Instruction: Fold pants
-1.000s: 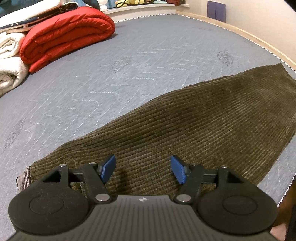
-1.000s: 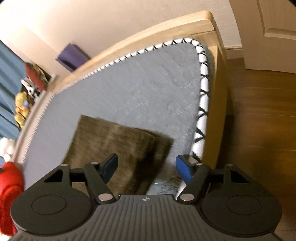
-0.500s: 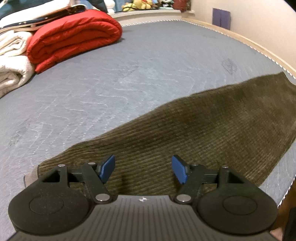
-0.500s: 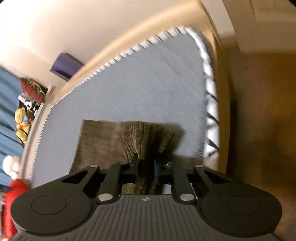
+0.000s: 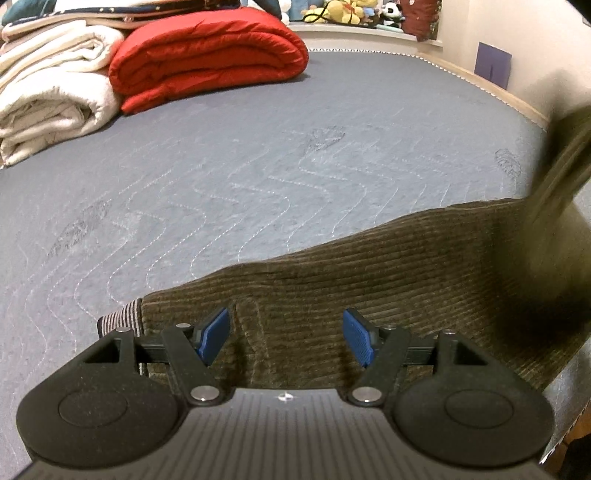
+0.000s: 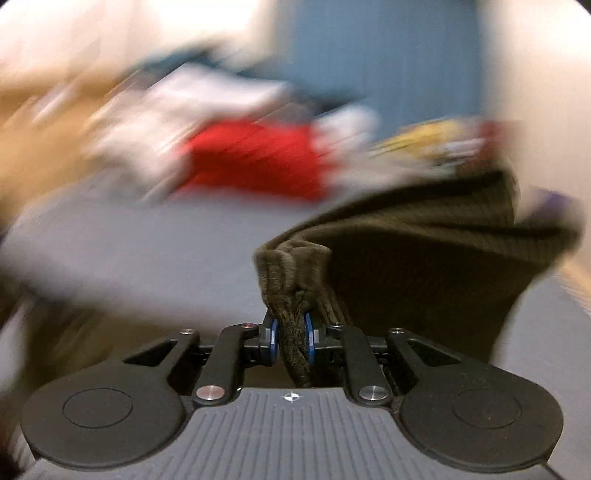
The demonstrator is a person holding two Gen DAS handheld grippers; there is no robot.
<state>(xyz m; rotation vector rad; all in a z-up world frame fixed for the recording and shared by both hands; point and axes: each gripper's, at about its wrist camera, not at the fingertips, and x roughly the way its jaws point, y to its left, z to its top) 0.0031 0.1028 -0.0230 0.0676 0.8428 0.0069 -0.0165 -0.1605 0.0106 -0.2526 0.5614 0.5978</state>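
Dark olive corduroy pants (image 5: 388, 280) lie along the near edge of a grey quilted mattress (image 5: 240, 155). Their striped waistband (image 5: 122, 317) is at the left. My left gripper (image 5: 286, 338) is open, low over the waist end, blue pads either side of the cloth. My right gripper (image 6: 290, 338) is shut on a bunched fold of the pants (image 6: 291, 280) and holds the leg end lifted. In the left wrist view that raised part (image 5: 565, 155) hangs blurred at the far right.
A folded red quilt (image 5: 207, 66) and folded white blankets (image 5: 51, 96) sit at the far left of the mattress. Soft toys (image 5: 351, 9) line a shelf behind. The bed's wooden rim (image 5: 517, 99) runs along the right. The right wrist view is motion-blurred.
My right gripper closed on the leg end and has swung it up off the mattress, turning to face the bed. My left gripper has moved toward the waistband, still open.
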